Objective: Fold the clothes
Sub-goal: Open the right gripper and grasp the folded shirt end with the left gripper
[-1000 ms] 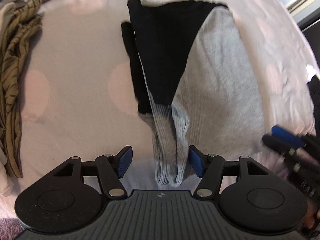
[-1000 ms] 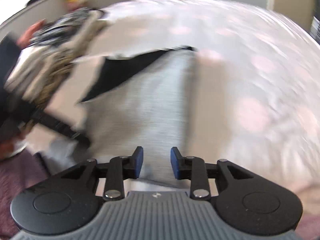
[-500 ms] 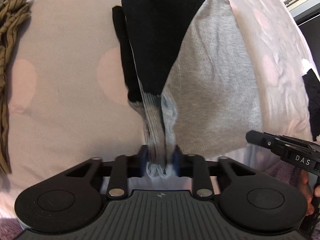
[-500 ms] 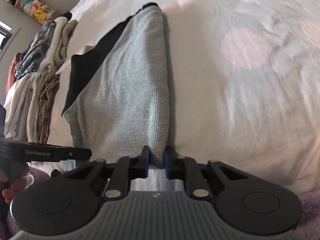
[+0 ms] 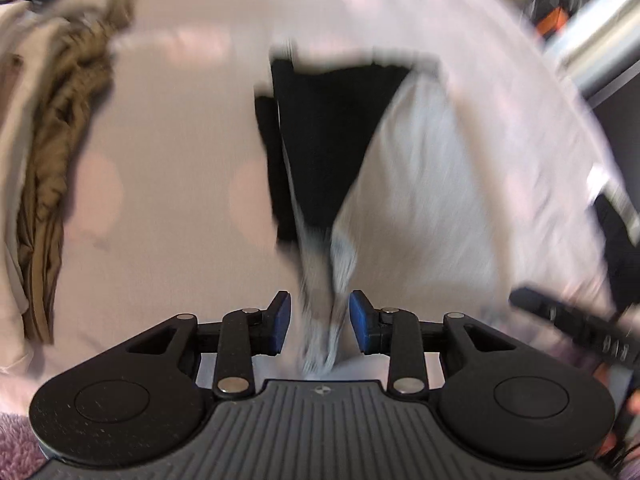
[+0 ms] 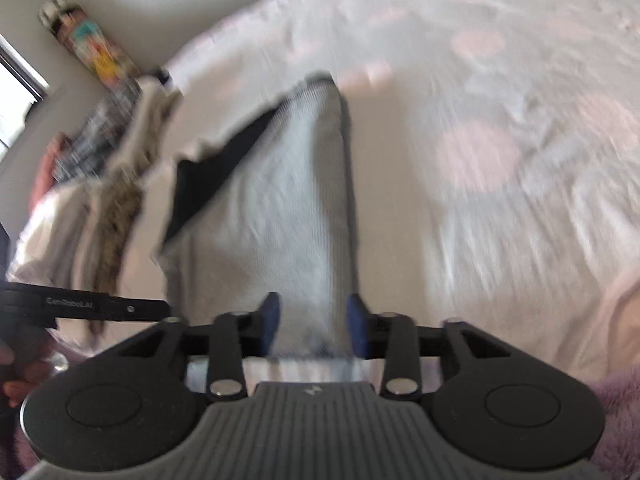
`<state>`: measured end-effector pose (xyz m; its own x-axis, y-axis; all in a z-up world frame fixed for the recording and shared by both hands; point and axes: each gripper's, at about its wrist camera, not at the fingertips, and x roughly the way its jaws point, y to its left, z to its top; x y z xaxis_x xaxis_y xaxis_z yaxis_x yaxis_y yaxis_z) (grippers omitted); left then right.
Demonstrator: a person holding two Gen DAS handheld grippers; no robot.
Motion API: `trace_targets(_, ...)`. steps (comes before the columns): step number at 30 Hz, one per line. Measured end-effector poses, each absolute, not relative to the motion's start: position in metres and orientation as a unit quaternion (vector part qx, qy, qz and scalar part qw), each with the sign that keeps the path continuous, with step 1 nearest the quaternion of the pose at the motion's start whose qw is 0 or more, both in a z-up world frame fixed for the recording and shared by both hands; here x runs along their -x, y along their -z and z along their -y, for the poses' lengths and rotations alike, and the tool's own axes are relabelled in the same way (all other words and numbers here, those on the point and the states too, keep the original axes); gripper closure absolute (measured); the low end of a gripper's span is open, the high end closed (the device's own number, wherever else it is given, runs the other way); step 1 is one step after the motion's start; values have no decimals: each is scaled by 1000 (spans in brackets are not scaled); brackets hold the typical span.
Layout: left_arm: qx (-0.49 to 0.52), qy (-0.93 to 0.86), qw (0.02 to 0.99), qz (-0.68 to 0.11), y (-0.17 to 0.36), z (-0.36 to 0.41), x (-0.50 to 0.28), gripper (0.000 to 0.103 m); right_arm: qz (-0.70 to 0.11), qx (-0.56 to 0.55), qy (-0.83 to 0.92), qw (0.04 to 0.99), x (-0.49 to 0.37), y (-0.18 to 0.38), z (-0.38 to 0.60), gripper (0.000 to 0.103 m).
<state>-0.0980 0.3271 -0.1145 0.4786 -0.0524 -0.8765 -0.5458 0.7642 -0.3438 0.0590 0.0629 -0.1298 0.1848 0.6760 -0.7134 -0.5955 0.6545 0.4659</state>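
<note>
A grey and black knit garment (image 5: pixel 420 184) lies half-folded on the pale bed cover, its grey sleeve end (image 5: pixel 324 320) running toward me. My left gripper (image 5: pixel 320 320) is open, its blue pads either side of the sleeve end without clamping it. In the right wrist view the same garment (image 6: pixel 280 208) stretches away from me, and my right gripper (image 6: pixel 312 324) is open around its near grey edge. Both views are motion-blurred.
A row of folded clothes, tan striped and white, lies along the left (image 5: pixel 52 184) and also shows in the right wrist view (image 6: pixel 100 208). The bed cover (image 6: pixel 500 180) is white with pink dots. A colourful cylinder (image 6: pixel 84 44) stands by the wall. Dark cloth (image 5: pixel 624 240) lies at the right.
Half a second ago both grippers were shut on the garment's near edge; now both have opened and let it go. Both views have pulled back slightly.
</note>
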Motion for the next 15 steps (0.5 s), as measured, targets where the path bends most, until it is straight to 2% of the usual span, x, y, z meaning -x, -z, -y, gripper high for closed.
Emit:
trace_targets(1,323,-156,812,-461,109,-331,102,61,-470,-51,-413,779,-58,126,-59,41)
trace_targets(2,330,-163,821,-437,103,-337,99,56,-449,-57,-411,791,-56,122,-57,41)
trace_targets(3,338,-169,829,-413,97,-343,96,56,-428,-62,-408,804,-54,118,-54,41)
trace_targets(5,344,-185,840,-376,89,-353,93,55,-387,-49,-392,833,-52,109,-60,33)
trace_targets(7,343,-193,840,-374,90,-360,84,55,-365,-50,-388,845,-54,104,-61,24)
trace_targets(9,341,-200,840,-371,91,-367,75,55,-346,-57,-388,852,-60,99,-63,19)
trace_targets(15,336,-222,840,-363,94,-390,49,55,-333,-8,-384,861,-95,92,-95,18)
